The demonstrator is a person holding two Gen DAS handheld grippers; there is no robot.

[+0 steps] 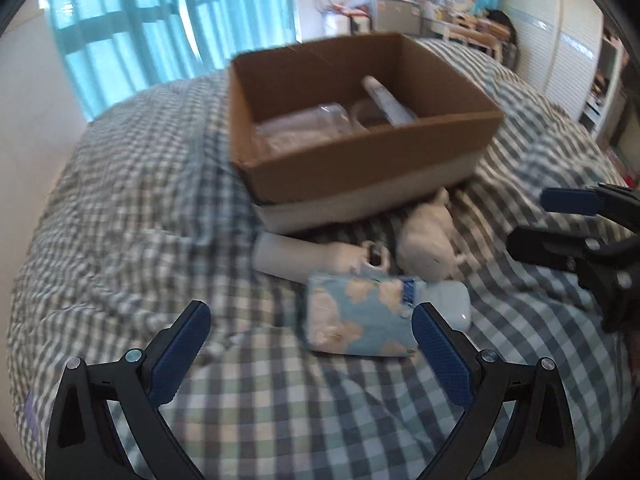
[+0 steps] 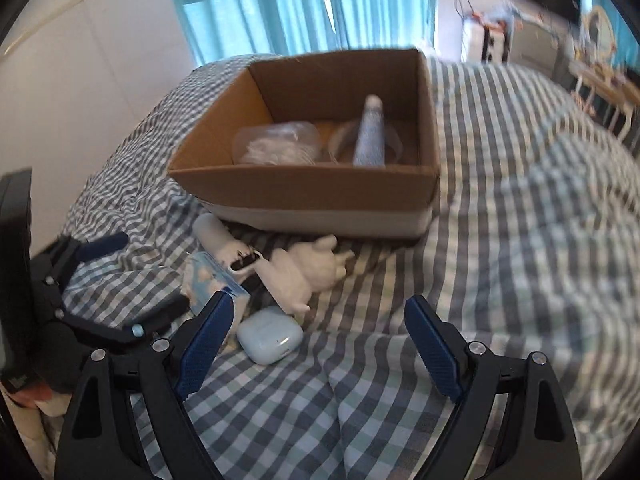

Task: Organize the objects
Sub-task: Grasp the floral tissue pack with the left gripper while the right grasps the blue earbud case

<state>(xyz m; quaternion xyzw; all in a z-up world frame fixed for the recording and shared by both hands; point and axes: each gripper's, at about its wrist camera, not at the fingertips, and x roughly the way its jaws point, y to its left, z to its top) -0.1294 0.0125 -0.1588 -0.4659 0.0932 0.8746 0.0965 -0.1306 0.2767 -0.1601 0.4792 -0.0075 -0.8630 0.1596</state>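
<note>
The left gripper [image 1: 310, 332] hangs low over the bed [image 1: 120, 200] with its jaws spread wide and nothing between them; just ahead, slightly toward its right finger, lies the blue patterned tissue pack [image 1: 356, 314], its long axis running across the gripper's line of approach; the pale earbud case [image 2: 270, 334] sits touching the pack's right end. The right gripper [image 2: 318, 336] is likewise spread and empty; the case lies just beside its left finger, so that arm looks nearer to the case and the left arm nearer to the pack. Beyond them rest a white tube [image 1: 296, 258] and a white plush toy [image 2: 304, 274], close against the cardboard box [image 2: 304, 188], which already holds a clear container [image 2: 276, 142] and a bottle [image 2: 370, 132].
</note>
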